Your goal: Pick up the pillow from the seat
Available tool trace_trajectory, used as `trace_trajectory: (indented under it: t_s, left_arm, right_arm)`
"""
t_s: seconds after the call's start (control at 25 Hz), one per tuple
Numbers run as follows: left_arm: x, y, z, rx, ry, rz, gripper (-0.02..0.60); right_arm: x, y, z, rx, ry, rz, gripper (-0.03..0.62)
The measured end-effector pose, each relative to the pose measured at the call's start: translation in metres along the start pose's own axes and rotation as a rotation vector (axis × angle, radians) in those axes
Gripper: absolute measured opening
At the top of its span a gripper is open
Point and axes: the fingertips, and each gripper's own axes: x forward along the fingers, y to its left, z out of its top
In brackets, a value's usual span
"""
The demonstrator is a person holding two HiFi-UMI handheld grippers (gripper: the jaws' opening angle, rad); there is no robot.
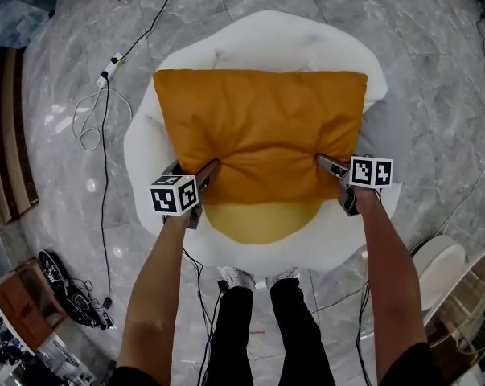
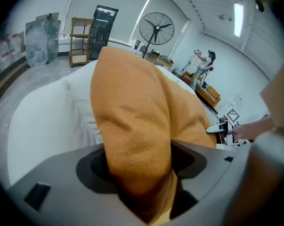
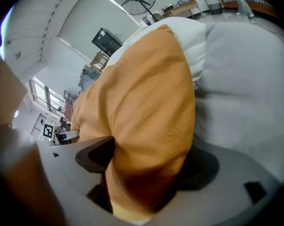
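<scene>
Pillow place: the orange pillow lies flat across the white seat. Its far edge sits toward the backrest at 12 o'clock, and its near edge lies over a yellow cushion at 6 o'clock.
Left gripper: my left gripper is on the pillow's 7 o'clock corner. Its fingers pinch a thick roll of orange cover and filling.
Right gripper: my right gripper is on the 5 o'clock corner. Its fingers squeeze a similar bulge of the pillow.
Handling: I judge it light, soft and floppy, and not fragile. The napped cover should not slip. I expect it to sag in the middle, and the filling could creep out of a shallow pinch.
Where to hold: the two near corners, as now, deep enough to catch stuffing and not only cover. I keep both hands level so it hangs evenly.
Edges: the padded seat rim wraps from 9 through 12 to 3 o'clock, so the far edge may drag on it. Everything there is soft, so I see little harm.
Open room: straight up looks free. Toward 6 o'clock the person's legs stand close on the marble floor. A cable trails on the floor at 9 o'clock, beside the seat and below the lift path.
</scene>
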Motion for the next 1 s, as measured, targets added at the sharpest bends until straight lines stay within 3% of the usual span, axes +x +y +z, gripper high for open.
trace_trajectory:
  t_s: [0.16, 0.28, 0.56, 0.72, 1.0]
  left_arm:
    - [-0.009, -0.014, 0.005, 0.014, -0.008, -0.015, 0.276]
    - [-0.021, -0.023, 0.01, 0.019, -0.013, -0.01, 0.238]
    - [-0.092, -0.05, 0.023, 0.007, -0.069, -0.018, 0.227]
    - [-0.128, -0.069, 0.057, 0.043, -0.137, -0.025, 0.228]
    - [-0.218, -0.111, 0.103, 0.114, -0.235, -0.023, 0.229]
  right_arm:
    - [-0.011, 0.013, 0.004, -0.084, -0.01, -0.063, 0.255]
    - [-0.027, 0.026, 0.008, -0.126, -0.042, -0.104, 0.198]
    - [-0.098, 0.088, 0.008, -0.16, -0.108, -0.107, 0.19]
    - [-0.139, 0.12, 0.033, -0.216, -0.201, -0.13, 0.192]
    - [-0.226, 0.188, 0.041, -0.252, -0.319, -0.158, 0.192]
